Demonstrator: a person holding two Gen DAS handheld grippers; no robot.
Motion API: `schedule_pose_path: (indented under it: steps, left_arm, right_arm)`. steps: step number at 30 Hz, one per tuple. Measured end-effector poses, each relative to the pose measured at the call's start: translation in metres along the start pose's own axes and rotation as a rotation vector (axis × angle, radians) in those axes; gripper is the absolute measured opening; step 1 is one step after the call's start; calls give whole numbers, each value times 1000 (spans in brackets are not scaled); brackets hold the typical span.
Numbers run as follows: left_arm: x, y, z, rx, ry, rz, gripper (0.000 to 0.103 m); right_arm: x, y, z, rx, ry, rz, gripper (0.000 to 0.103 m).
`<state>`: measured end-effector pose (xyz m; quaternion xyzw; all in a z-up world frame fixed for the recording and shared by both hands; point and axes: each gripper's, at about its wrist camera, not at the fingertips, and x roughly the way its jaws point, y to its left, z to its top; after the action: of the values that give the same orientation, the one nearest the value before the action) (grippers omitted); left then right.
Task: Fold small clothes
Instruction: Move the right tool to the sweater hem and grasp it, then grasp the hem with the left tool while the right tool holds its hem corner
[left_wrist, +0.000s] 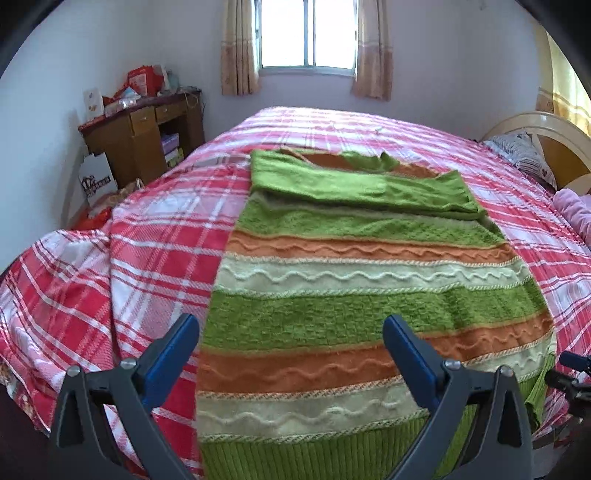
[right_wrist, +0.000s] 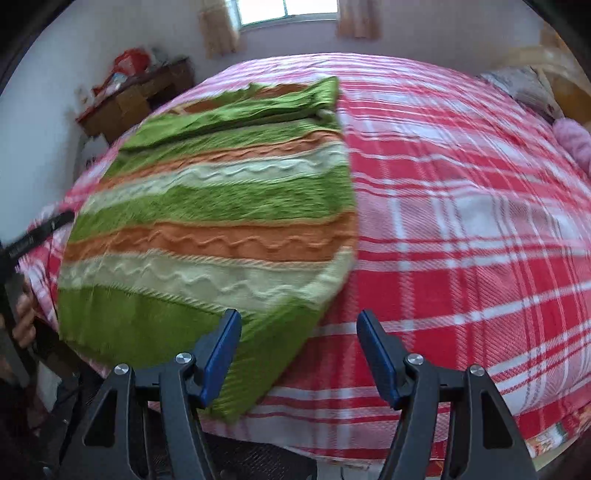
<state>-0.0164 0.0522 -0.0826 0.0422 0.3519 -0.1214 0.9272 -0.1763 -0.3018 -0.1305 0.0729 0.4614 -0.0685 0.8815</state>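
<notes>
**Striped sweater lying flat, both jaws wide and holding nothing**

A green, orange and cream striped sweater (left_wrist: 354, 295) is lying spread out on the bed (left_wrist: 147, 258), over a red-and-white plaid bedspread. Its sleeves are lying folded across the upper part of the body, and the ribbed green hem is sitting at the bed's near edge.

The left gripper (left_wrist: 291, 354) is hovering over the hem's left part — its jaws are standing wide apart with nothing between them. The right gripper (right_wrist: 299, 350) is hovering at the sweater's near right corner; its jaws are standing wide too, the left one over the green hem, the right one over bare bedspread.

A wooden desk (left_wrist: 147, 136) is standing by the far wall, left of a curtained window (left_wrist: 306, 37).
</notes>
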Motion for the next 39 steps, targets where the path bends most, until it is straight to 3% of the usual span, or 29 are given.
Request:
schedule_pose_path:
  steps: [6,9,13,15,17,20,24,28,33,39]
  left_arm:
    - [-1,2,-2,2,3,12,102]
    - [3,-1,-5,43,12,74,102]
    - [7,-5,-7,89,26,151,102]
    - [7,-5,-7,97,29,163,102]
    - [6,-3,-7,95,27,164,102]
    - [4,0,-6,88,24,160,102]
    - [6,0,-6,88,26,167,102]
    - [10,2,-4,81,36,167,102]
    - [15,2,-2,78,48,167,102]
    - [14,10,6,93,28,159,102]
  right_arm:
    - [20,13,-8,45,55,-48,66]
    - [21,26,-12,-4,61,-24,66]
    - [24,35,-17,-72,59,-60,66]
    - [22,33,-16,-71,68,-52,58]
    - [20,26,-15,-54,75,-31,35]
    - [18,7,-11,27,100,54,15]
    - [11,-14,-9,144,101,195,11]
    - [-5,-19,2,215,40,347,10]
    - [-10,-15,36,229,-22,402,10]
    - [11,-20,88,267,-71,415,10]
